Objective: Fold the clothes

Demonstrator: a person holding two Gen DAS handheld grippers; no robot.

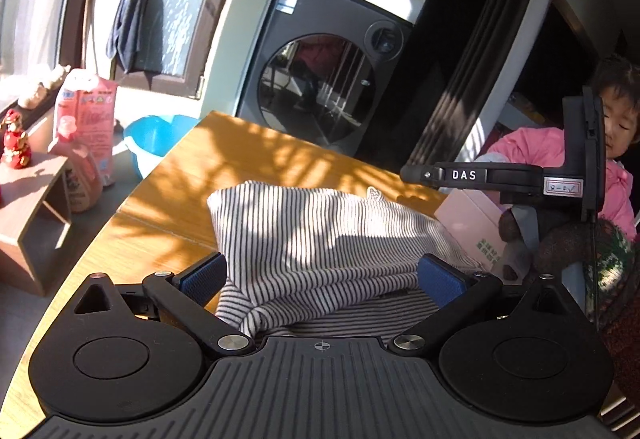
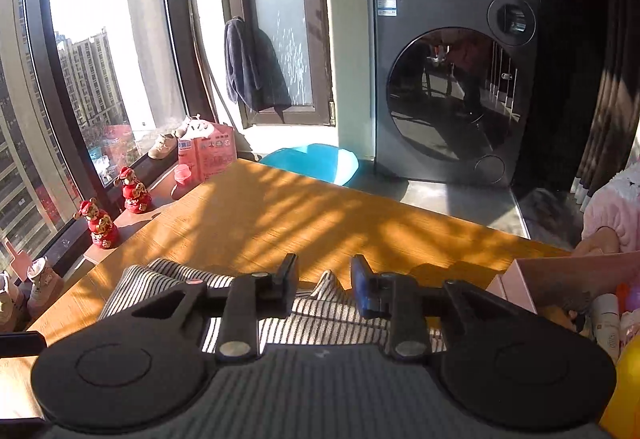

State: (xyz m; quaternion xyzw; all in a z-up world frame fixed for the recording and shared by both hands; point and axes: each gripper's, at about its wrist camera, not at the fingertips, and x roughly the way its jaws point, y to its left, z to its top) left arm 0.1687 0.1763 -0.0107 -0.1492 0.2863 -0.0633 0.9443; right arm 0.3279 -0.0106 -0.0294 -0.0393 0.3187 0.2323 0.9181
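Note:
A white garment with thin dark stripes [image 1: 320,235] lies partly folded on the wooden table [image 1: 168,207]. My left gripper [image 1: 322,275] is open wide, its blue pads either side of the garment's near fold, not clamping it. In the right wrist view the same garment [image 2: 328,303] lies under and between the fingers. My right gripper [image 2: 324,275] is open with a moderate gap, hovering over the garment's far edge, holding nothing. The right gripper's body [image 1: 520,175] shows in the left wrist view, above the garment's right side.
A pink box [image 1: 476,231] sits at the table's right edge; it also shows in the right wrist view [image 2: 560,275]. A child in pink [image 1: 612,143] is beside it. A washing machine [image 2: 456,79], blue basin [image 2: 312,163], red figurines [image 2: 100,223] and detergent bag [image 1: 88,119] surround the table.

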